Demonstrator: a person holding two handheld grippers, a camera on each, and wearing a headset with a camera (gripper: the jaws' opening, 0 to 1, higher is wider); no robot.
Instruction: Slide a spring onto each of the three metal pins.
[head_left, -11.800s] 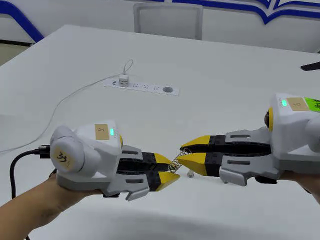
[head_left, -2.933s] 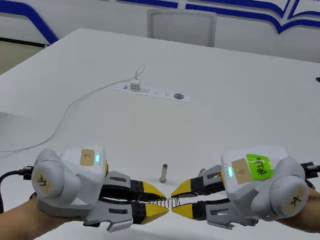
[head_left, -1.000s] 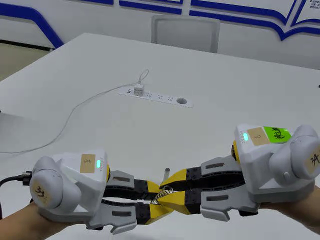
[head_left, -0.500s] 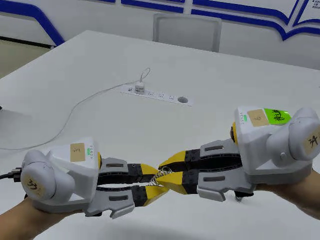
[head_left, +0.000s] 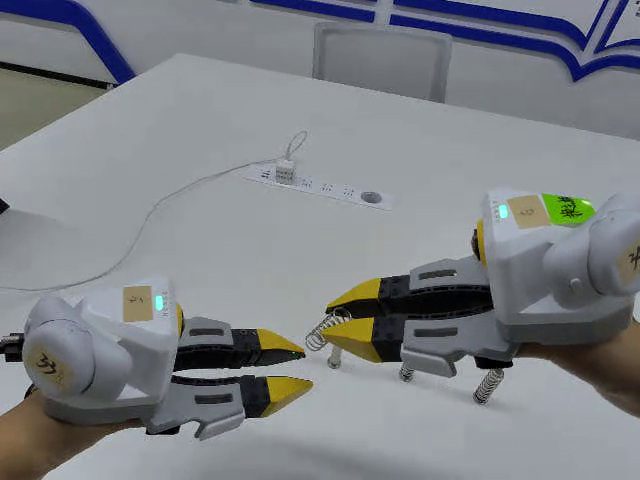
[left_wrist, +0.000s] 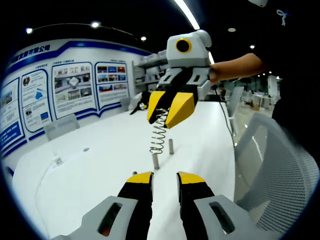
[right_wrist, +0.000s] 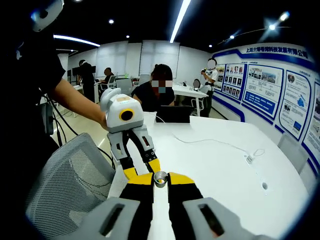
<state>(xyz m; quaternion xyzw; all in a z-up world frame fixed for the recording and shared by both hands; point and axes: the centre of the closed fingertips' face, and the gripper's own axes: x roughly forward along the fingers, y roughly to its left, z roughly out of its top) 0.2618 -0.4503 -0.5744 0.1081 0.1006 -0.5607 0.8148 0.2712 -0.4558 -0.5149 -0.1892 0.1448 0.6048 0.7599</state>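
My right gripper (head_left: 328, 312) is shut on one end of a coil spring (head_left: 318, 335), which hangs from its yellow tips just above a bare metal pin (head_left: 335, 357). Two more springs (head_left: 406, 372) (head_left: 487, 385) stand upright on the table under the right gripper's body. My left gripper (head_left: 305, 367) lies low at the left, open, with nothing between its jaws, a short way from the spring. In the left gripper view the spring (left_wrist: 159, 132) dangles over a pin (left_wrist: 155, 161). The right gripper view looks down the spring's (right_wrist: 160, 178) bore.
A white power strip (head_left: 320, 187) with a plugged charger and a cable lies mid-table on the white tabletop (head_left: 200, 250). A grey chair (head_left: 380, 60) stands at the far edge. People sit in the background of the right gripper view.
My left gripper has let go of the spring, opened and drawn back to the left. The right gripper keeps the spring and has shifted right, above the bare pin.
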